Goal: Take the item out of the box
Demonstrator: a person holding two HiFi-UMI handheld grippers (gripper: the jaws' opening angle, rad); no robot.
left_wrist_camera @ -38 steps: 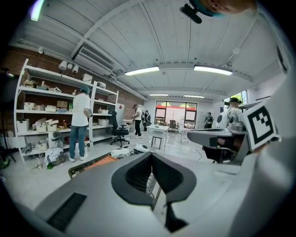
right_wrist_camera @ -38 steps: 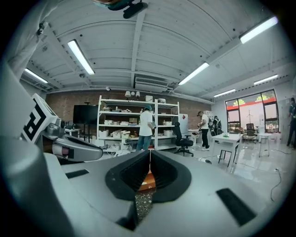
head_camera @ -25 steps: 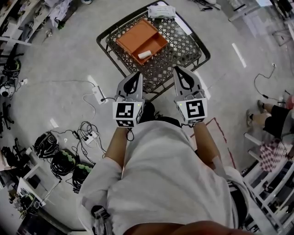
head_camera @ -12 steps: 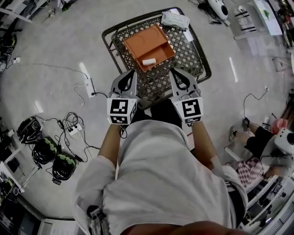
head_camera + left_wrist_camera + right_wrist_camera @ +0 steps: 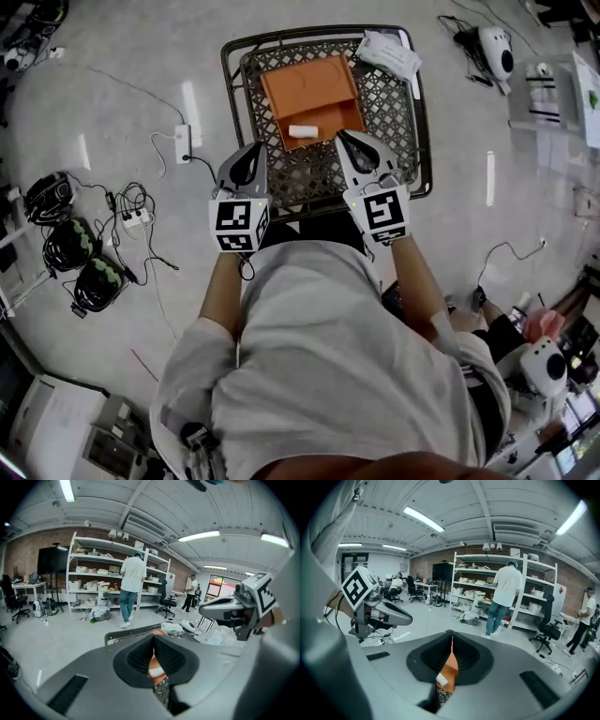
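Item: one small white roll, lying in the end nearest the jaws of one shallow, rectangular orange box on a black lattice-metal table. It lies just ahead of two smooth grey grippers. The left gripper and right gripper both have jaws pressed together, pinching nothing.

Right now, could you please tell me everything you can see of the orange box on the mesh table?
The orange box is a shallow, open-topped rectangular tray, seemingly plastic, with low walls. It lies flat on the black mesh table, slightly turned. A small white item lies inside by its near wall; otherwise the box is empty.
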